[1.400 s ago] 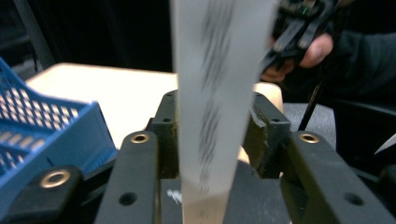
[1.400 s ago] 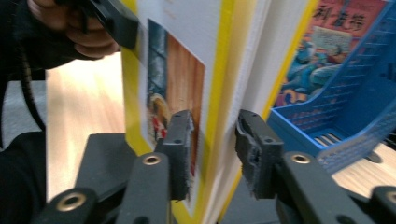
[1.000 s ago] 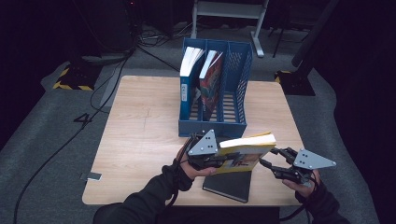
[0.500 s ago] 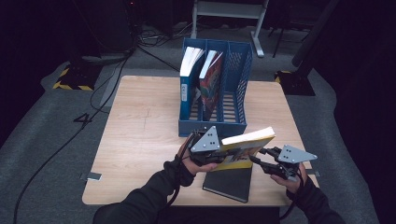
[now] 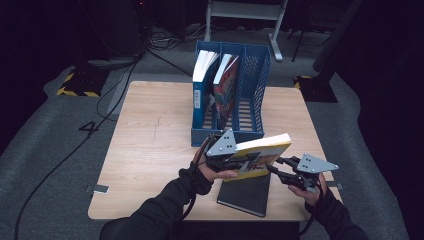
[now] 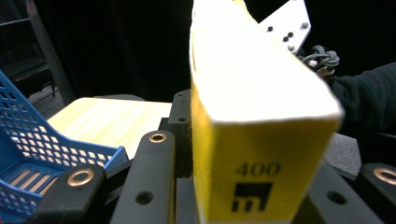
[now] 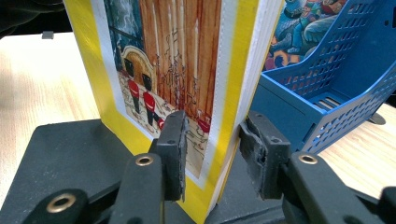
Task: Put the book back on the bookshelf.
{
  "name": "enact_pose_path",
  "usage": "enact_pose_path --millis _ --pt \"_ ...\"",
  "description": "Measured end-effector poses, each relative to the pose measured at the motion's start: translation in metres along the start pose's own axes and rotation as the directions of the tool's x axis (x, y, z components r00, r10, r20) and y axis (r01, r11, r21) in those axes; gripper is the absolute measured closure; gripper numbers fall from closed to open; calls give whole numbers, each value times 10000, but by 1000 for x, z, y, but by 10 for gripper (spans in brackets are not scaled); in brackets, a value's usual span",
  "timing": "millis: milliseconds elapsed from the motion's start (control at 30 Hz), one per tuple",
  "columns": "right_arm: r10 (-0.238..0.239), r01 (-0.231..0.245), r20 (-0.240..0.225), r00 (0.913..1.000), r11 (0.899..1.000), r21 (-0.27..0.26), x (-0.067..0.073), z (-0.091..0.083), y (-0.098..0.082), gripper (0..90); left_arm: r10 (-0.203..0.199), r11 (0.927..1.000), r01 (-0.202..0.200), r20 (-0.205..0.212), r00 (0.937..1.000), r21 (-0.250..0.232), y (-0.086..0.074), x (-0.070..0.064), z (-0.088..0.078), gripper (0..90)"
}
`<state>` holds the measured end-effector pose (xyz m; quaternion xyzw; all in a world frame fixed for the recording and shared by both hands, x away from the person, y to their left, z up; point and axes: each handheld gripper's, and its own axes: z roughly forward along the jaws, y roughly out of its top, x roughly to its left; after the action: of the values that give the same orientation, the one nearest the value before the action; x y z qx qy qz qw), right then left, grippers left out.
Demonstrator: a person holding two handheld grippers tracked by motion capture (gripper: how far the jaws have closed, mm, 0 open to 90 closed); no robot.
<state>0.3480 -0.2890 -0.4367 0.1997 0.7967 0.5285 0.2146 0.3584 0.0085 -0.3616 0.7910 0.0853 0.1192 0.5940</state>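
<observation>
The left gripper [image 5: 235, 161], carrying a grey three-cornered plate, is clamped on the spine end of a thick yellow-covered paperback book [image 5: 260, 155]. In the left gripper view the yellow spine [image 6: 254, 186], printed "400", sits wedged between the two black jaws. The book is held on edge, raised above a flat dark hardcover book [image 5: 247, 192] that lies on the light wooden table [image 5: 150, 145] at its near edge. Behind both, a blue perforated plastic file rack [image 5: 252, 90] stands at the table's middle; a blue-spined book [image 5: 201, 85] and a book with a colourful illustrated cover [image 5: 226, 87] stand upright in its two left compartments.

The right gripper [image 5: 280, 170] meets the opposite end of the yellow book. Its jaws have just been closing, with the book's corner between them. In the right gripper view the left pad [image 7: 173, 154] lies against the illustrated cover and the right pad [image 7: 261, 154] bears on the white page edges, so the gripper pinches the book.
</observation>
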Motion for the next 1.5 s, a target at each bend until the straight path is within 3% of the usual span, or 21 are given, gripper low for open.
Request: enact_pose_path --millis 133,233,367,633,833,1000,1267,1467,1500 --pt "8 -8 83 10000 10000 21 0 0 0 588 -17 9999 18 -94 10000 107 1 -1 0 736" --pt "90 -91 23 10000 9998 200 -1 -2 -2 461 -95 9999 99 -263 9996 140 2 -2 0 743" --pt "329 -329 5 9995 9987 380 -9 -8 -8 395 -207 9995 219 -466 9987 249 4 0 1 746" --pt "647 -718 827 9945 9938 848 -30 -19 -20 384 -439 9988 465 -1269 9909 173 9 11 -1 751" --pt "768 -887 1105 9909 9902 1080 -36 -19 -24 355 -490 9988 467 -1833 9818 -165 18 19 -10 751" --pt "1016 -1193 1454 9841 9857 1189 -41 -19 -30 334 -837 9956 706 -2465 9655 -616 20 27 -21 751" --pt "990 -1220 1483 9840 9803 1551 -42 -16 -33 347 -1522 9838 1071 -3537 9229 -1438 22 48 -40 751" --pt "892 -1126 1401 9861 9791 1694 -41 -14 -34 350 -1744 9802 1135 -4346 8836 -1624 31 59 -46 752" --pt "892 -1126 1401 9861 9791 1694 -41 -14 -34 350 -1744 9802 1135 -4346 8836 -1624 31 59 -46 752"
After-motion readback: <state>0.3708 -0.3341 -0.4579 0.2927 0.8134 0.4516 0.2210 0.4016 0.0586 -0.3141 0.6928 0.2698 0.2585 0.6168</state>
